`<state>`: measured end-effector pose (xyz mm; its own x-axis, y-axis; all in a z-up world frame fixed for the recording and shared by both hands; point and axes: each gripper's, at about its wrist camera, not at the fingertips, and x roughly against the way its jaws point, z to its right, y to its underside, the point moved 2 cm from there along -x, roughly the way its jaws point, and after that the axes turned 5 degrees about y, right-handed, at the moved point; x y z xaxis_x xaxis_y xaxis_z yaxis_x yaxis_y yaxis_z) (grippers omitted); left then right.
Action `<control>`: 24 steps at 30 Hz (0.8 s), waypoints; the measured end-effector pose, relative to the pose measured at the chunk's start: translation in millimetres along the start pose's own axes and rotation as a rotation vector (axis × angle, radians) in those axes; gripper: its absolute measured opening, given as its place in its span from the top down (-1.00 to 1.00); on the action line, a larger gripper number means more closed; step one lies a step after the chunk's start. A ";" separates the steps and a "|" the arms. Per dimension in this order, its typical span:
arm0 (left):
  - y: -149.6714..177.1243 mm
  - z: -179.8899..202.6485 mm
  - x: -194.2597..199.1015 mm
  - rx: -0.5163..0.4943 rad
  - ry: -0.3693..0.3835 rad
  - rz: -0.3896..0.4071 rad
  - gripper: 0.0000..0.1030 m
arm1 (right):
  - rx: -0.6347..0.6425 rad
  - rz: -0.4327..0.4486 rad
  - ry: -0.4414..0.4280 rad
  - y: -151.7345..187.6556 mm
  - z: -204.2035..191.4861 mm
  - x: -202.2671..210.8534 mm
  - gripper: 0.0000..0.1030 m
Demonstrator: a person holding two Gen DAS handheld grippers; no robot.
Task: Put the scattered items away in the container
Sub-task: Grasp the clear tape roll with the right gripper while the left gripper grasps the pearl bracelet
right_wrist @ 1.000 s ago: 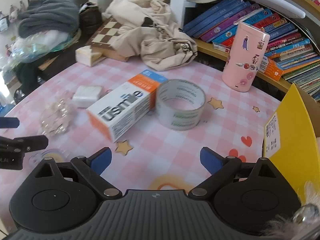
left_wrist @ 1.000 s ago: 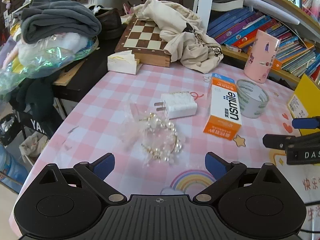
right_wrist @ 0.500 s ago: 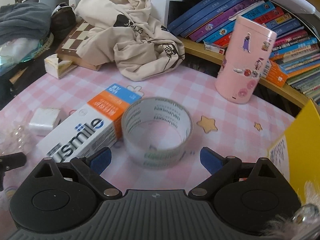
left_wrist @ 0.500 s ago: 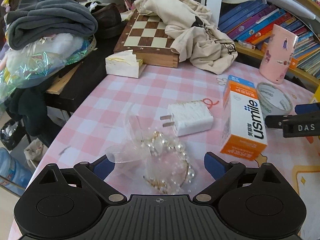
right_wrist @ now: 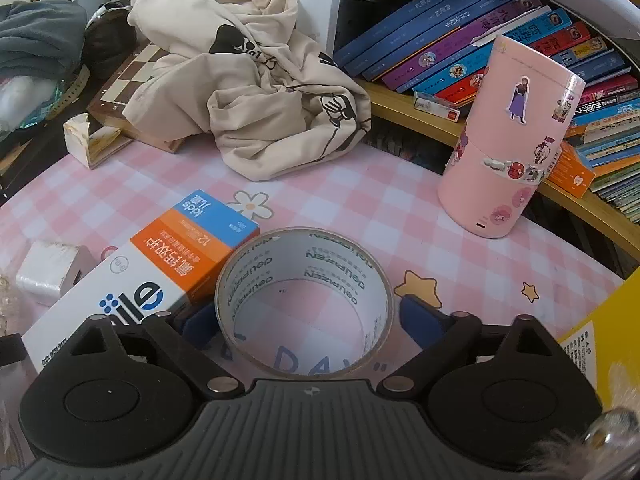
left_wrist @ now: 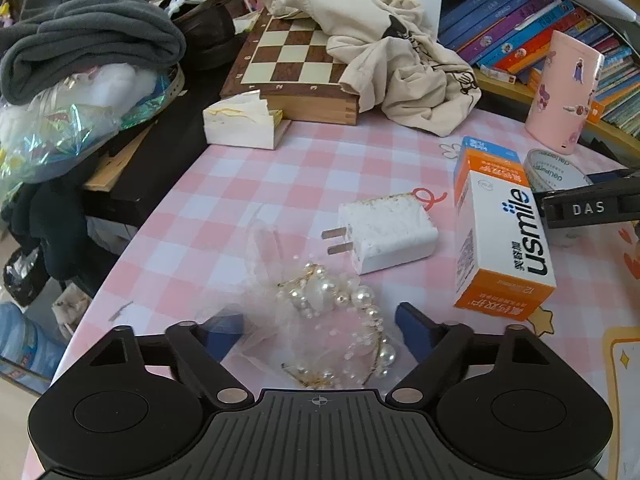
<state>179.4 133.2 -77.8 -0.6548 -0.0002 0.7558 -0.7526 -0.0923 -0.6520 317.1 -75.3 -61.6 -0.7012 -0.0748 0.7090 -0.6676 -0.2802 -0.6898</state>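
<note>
My left gripper [left_wrist: 320, 330] is down over one pearl headpiece [left_wrist: 340, 320] with sheer tulle. My jaws there have just been closing, and the headpiece sits between the two blue pads [left_wrist: 414, 332], but I can't see them pressing it, so I count that side as open around it.

My right gripper [right_wrist: 306, 322] brackets one roll of clear tape [right_wrist: 304, 300] lying flat on the pink checked tablecloth [right_wrist: 360, 200]. Those jaws have just been closing too. The blue pads sit just beside the roll's outer wall on both sides, and whether they touch it I cannot tell; no squeeze shows.

Count of loose items on the cloth:
- one headpiece
- one white plug charger [left_wrist: 386, 234], two prongs, just beyond the headpiece
- one orange-white-blue toothpaste box [left_wrist: 502, 232], touching the tape roll in the right wrist view
- one tape roll
- one pink sticker-covered cylinder [right_wrist: 508, 140], upright, near the bookshelf

Far edge:
- one chessboard box [left_wrist: 296, 64]
- one crumpled beige cloth bag [right_wrist: 248, 92] partly over the chessboard box
- one torn white carton [left_wrist: 240, 124] beside the chessboard box
- one grey folded garment [left_wrist: 88, 40] on a pile at left

One yellow container edge [right_wrist: 600, 320] shows at the right of the right wrist view, well apart from the tape.
</note>
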 end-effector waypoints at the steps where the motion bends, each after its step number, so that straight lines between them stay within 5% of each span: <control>1: -0.8 1.1 0.0 -0.003 0.005 0.002 -0.43 | -0.001 -0.001 -0.011 -0.3 0.3 -0.5 -0.65; 4: -2.4 2.7 1.5 -0.010 0.007 0.015 0.00 | -0.003 -0.004 -0.015 -1.3 0.3 -0.5 -0.64; 11: -1.4 -10.2 8.7 0.072 0.046 0.018 0.28 | -0.017 -0.002 -0.030 2.2 1.8 11.8 -0.63; 24: 6.9 -20.7 47.4 0.183 0.114 0.070 0.29 | -0.043 0.014 -0.030 19.6 5.9 57.4 -0.63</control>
<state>141.7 153.2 -47.7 -0.7161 0.0991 0.6909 -0.6870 -0.2747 -0.6727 265.3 -90.8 -33.6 -0.7033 -0.1078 0.7026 -0.6681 -0.2373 -0.7052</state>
